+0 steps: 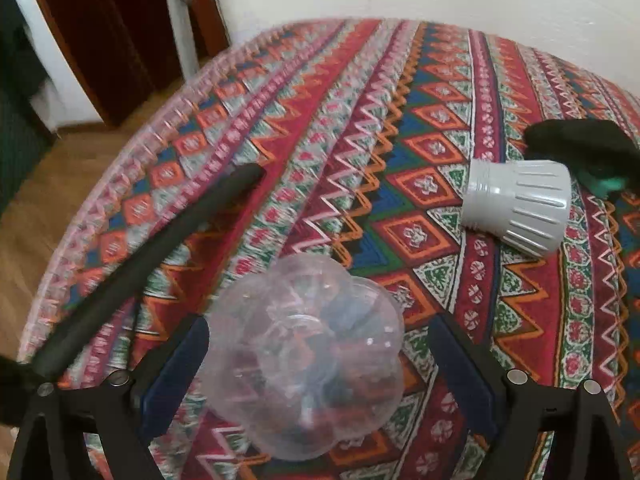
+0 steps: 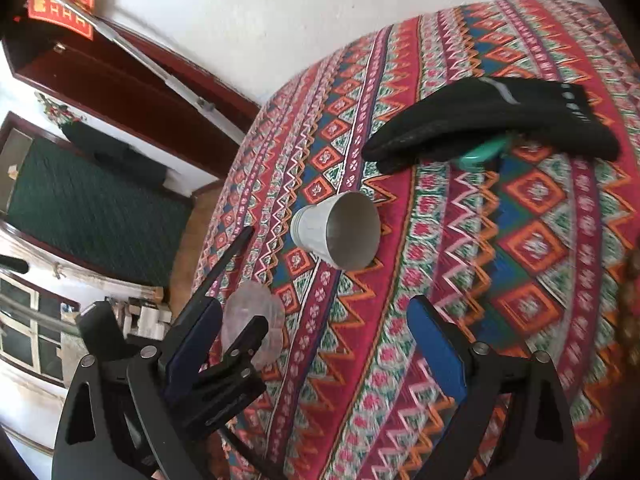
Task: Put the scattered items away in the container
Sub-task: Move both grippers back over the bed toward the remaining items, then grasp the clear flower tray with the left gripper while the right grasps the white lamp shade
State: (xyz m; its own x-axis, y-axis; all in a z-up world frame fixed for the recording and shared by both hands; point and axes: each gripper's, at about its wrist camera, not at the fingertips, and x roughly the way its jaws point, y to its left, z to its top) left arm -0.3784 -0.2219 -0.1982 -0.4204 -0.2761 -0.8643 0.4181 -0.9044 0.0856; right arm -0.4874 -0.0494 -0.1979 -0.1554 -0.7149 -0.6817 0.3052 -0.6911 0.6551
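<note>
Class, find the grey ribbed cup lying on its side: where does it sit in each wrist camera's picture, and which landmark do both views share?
Left wrist: the grey cup lies right of centre.
Right wrist: it lies near the middle, open mouth toward the camera.
Shared landmark: the black sock just beyond it.

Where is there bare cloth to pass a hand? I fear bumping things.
Free: between the grey cup and right gripper. Crowded: black sock over a teal object, and clear bottle in the left gripper.

I see white plaster wall (image 2: 280, 8), dark red wooden door (image 2: 132, 96), wood floor (image 1: 44, 200), green woven mat (image 2: 92, 208), patterned tablecloth (image 1: 360, 140), daylight.
</note>
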